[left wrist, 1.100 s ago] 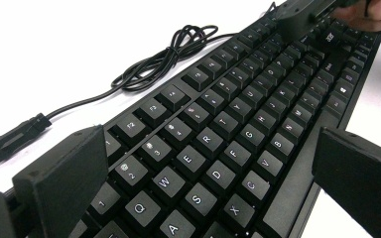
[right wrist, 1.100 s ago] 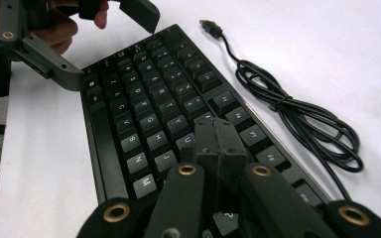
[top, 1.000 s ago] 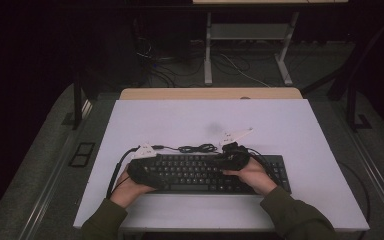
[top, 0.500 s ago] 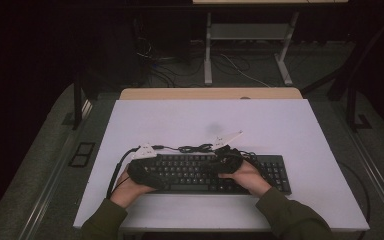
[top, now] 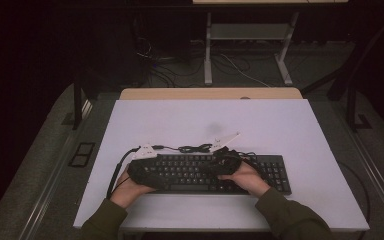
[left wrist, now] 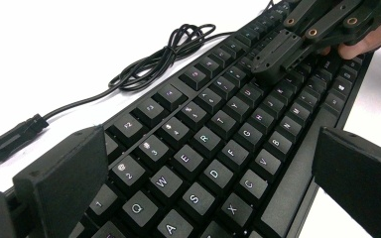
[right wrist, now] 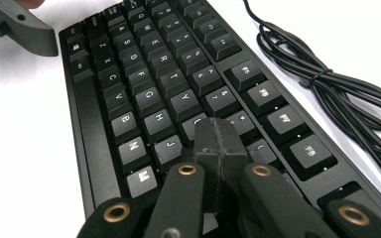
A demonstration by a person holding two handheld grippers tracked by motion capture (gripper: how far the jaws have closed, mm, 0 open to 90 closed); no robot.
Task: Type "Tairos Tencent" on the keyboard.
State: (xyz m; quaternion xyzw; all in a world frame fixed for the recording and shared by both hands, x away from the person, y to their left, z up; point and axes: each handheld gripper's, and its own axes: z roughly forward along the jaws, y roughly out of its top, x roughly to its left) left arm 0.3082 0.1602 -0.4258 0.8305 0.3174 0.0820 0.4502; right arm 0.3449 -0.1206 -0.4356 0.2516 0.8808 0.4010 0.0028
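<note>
A black keyboard (top: pixel 207 172) lies flat on a white table (top: pixel 290 130), near the front edge, long side running left to right. A person's two hands come in from the bottom of the high view, each w/ a black gripper resting over the keys.

Left gripper (top: pixel 142 172) sits at the keyboard's left end. In the left gripper view its jaws stand wide apart, released, nothing between the pads; one jaw is by the number-row side, the other off the near edge by the space bar, w/ the Q-W-E-R keys between them.

Right gripper (top: pixel 226 162) sits over the middle of the keyboard, right of centre. In the right gripper view its jaws are clenched together, pads meeting w/ no gap, holding nothing. The closed tip (right wrist: pixel 217 141) rests on or just above the keys beside J and H; contact can't be confirmed. The same closed tip shows farther off in the left gripper view (left wrist: pixel 278 54), down on the keys near U and I.

The keyboard's black cable (top: pixel 192 148) lies coiled in a loose bundle on the table just behind the keyboard, tied at one point, approx. between the two grippers. Its plug (left wrist: pixel 15 136) lies on the table beside the left end of the keys.
</note>
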